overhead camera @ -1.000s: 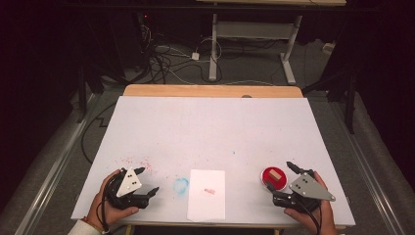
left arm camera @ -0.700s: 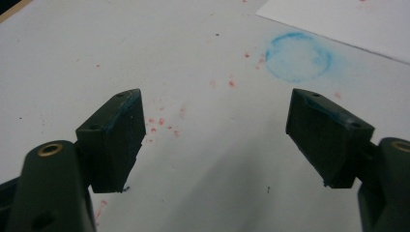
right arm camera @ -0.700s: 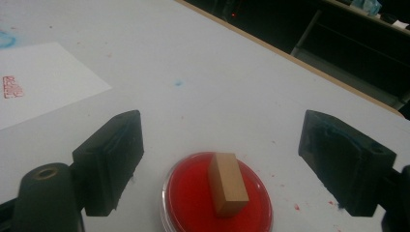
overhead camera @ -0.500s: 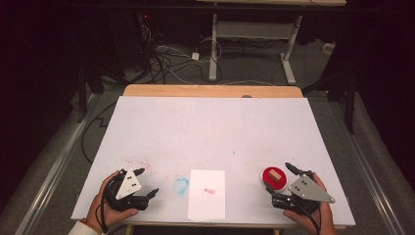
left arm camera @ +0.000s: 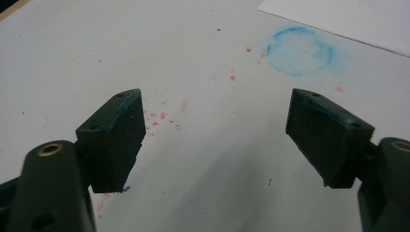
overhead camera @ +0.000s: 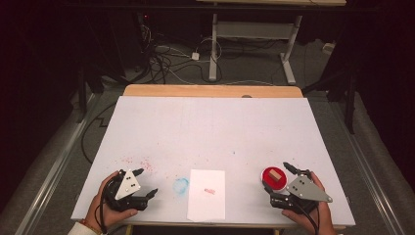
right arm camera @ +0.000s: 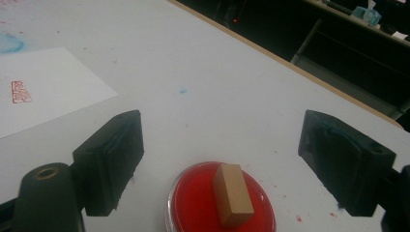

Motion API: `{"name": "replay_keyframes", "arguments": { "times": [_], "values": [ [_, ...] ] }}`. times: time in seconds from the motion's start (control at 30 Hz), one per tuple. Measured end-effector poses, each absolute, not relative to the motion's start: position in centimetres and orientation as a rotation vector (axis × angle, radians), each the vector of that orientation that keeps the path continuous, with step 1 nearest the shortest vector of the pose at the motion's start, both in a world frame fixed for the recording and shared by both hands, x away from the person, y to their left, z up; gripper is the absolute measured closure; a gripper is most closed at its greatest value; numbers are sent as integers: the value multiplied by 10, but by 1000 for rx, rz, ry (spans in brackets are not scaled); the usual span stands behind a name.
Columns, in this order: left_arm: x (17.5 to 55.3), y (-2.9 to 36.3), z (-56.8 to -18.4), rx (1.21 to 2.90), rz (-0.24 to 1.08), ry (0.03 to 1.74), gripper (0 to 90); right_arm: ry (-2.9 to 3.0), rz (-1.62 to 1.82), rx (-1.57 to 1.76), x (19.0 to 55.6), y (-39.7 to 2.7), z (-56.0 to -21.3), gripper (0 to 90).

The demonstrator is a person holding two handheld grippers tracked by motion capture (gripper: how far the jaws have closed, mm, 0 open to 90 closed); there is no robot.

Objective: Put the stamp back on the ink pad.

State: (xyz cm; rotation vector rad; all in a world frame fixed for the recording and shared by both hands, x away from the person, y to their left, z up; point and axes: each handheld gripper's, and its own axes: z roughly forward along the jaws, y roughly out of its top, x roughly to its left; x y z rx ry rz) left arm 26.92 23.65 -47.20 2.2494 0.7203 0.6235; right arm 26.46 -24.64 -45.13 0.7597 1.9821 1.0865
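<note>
A small wooden stamp block [right arm camera: 233,194] [overhead camera: 275,175] stands on a round red ink pad [right arm camera: 193,203] [overhead camera: 270,178] at the table's front right. My right gripper [overhead camera: 279,177] [right arm camera: 227,164] is open, its jaws on either side of the pad, touching nothing. A white sheet of paper [overhead camera: 207,193] [right arm camera: 43,94] with a small red stamp mark [overhead camera: 210,191] [right arm camera: 21,91] lies at front centre. My left gripper [overhead camera: 146,182] [left arm camera: 217,135] is open and empty at front left, pointing toward a blue ink smudge [left arm camera: 300,50] [overhead camera: 180,186].
The white table top [overhead camera: 215,132] carries red ink specks [overhead camera: 139,162] near the left gripper. A wooden strip [overhead camera: 210,91] edges the far side. Beyond it the floor holds cables [overhead camera: 166,58] and a desk frame [overhead camera: 249,44]. Metal rails [overhead camera: 54,166] run beside the table.
The right gripper has edged slightly left toward the ink pad. The left gripper, the paper and the stamp have stayed in place.
</note>
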Motion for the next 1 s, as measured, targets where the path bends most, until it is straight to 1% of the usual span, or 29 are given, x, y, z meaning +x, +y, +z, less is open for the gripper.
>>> {"name": "replay_keyframes", "arguments": {
  "times": [0.33,0.4,0.53,0.77,1.0],
  "values": [
    [270,239,-473,2255,633,716,210,1979,1090,750,266,-244,-451,167],
    [269,240,-473,2250,621,737,210,1976,1096,748,266,-243,-450,167],
    [271,241,-473,2248,639,736,210,1979,1111,722,267,-241,-449,167],
    [273,242,-475,2250,619,764,210,1977,1118,713,269,-241,-449,168],
    [273,242,-475,2252,628,749,210,1971,1102,709,267,-240,-449,172]
  ]
}}
